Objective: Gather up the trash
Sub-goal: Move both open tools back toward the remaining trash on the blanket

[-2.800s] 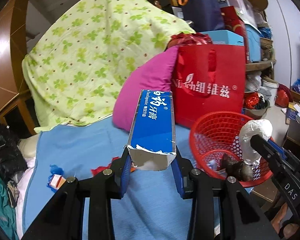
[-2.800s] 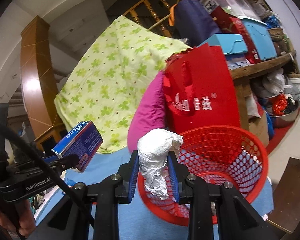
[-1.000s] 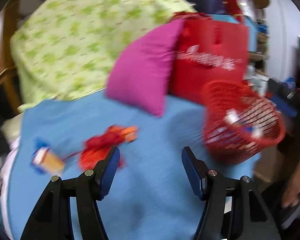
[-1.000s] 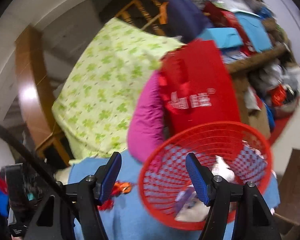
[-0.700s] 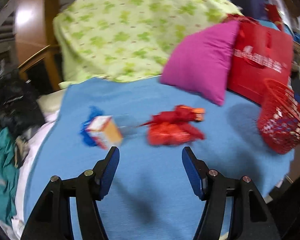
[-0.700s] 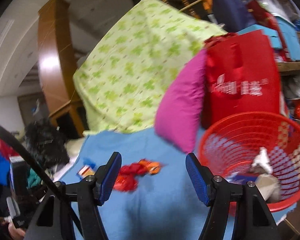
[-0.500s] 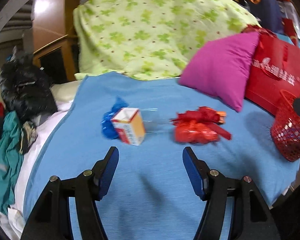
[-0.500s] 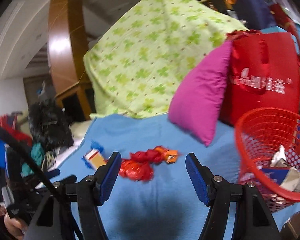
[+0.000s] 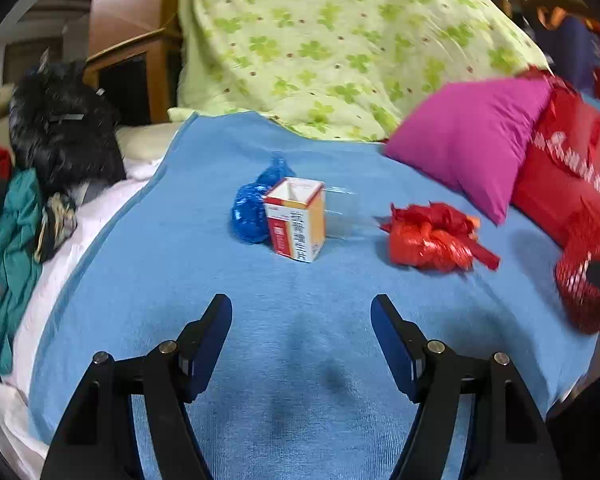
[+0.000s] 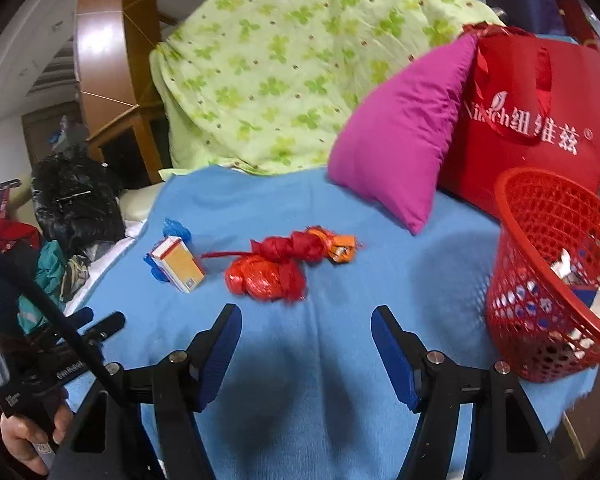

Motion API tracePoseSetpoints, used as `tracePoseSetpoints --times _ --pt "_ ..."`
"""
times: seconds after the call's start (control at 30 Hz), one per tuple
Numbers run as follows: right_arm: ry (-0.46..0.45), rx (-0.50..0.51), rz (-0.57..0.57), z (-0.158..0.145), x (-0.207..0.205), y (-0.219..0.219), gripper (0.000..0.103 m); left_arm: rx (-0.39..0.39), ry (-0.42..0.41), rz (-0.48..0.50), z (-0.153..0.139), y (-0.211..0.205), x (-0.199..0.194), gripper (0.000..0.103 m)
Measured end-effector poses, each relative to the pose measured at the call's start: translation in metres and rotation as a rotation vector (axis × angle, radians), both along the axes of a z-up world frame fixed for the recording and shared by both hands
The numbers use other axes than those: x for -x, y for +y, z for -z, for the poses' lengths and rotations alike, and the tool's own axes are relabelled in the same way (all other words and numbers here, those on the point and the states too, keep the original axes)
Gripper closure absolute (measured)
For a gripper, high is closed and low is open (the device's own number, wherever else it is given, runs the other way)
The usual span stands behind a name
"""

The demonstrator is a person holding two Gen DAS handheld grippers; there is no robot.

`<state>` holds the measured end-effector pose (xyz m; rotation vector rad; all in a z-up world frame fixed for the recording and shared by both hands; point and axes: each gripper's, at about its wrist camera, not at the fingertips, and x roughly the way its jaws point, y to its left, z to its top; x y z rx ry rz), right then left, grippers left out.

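Hovering over the near part of a blue blanket (image 9: 300,360), the left gripper (image 9: 301,312) has its jaws spread and just widening, nothing between them; the right gripper (image 10: 306,322) is likewise spread and empty. Nothing blocks the way to the trash in the blanket's middle: one open small box (image 9: 298,220), one crumpled blue bag (image 9: 252,208) touching it behind, and one crumpled red bag (image 10: 272,272) beside them. One red basket (image 10: 548,280), holding scraps, stands at the blanket's right edge. Farther back lean one pink pillow (image 10: 400,140), one red tote (image 10: 540,128) and a green clover quilt (image 9: 340,40). Clothes are piled past the left edge.
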<state>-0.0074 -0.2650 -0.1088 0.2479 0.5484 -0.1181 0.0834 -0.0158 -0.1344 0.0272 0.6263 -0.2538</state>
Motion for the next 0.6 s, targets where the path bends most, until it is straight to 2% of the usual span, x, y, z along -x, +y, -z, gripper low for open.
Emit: tracePoseSetpoints --times 0.17,0.2,0.27,0.3,0.37,0.43,0.5,0.6 --pt "0.008 0.068 -0.049 0.000 -0.015 0.009 0.031 0.045 0.020 -0.039 -0.001 0.012 -0.002 0.030" --pt "0.014 0.067 -0.048 0.004 -0.018 0.009 0.031 0.046 0.020 -0.037 -0.001 0.012 0.000 0.030" --pt "0.030 -0.010 -0.043 0.011 -0.024 0.006 0.031 0.028 0.009 -0.032 -0.001 0.010 0.001 0.030" --pt "0.010 -0.035 -0.057 0.010 -0.025 0.007 0.031 0.014 0.001 -0.030 -0.001 0.008 0.002 0.030" --pt "-0.015 -0.016 -0.069 0.008 -0.026 0.013 0.031 0.003 -0.006 -0.030 -0.002 0.006 0.003 0.030" --pt "-0.004 -0.032 -0.100 0.012 -0.029 0.019 0.031 0.002 -0.009 -0.040 -0.003 0.005 0.004 0.030" --pt "0.000 -0.008 -0.116 0.012 -0.031 0.027 0.031 0.006 -0.018 -0.048 -0.006 0.006 0.007 0.030" --pt "-0.020 0.020 -0.135 0.010 -0.029 0.034 0.031 0.011 -0.054 -0.054 -0.012 0.004 0.013 0.030"
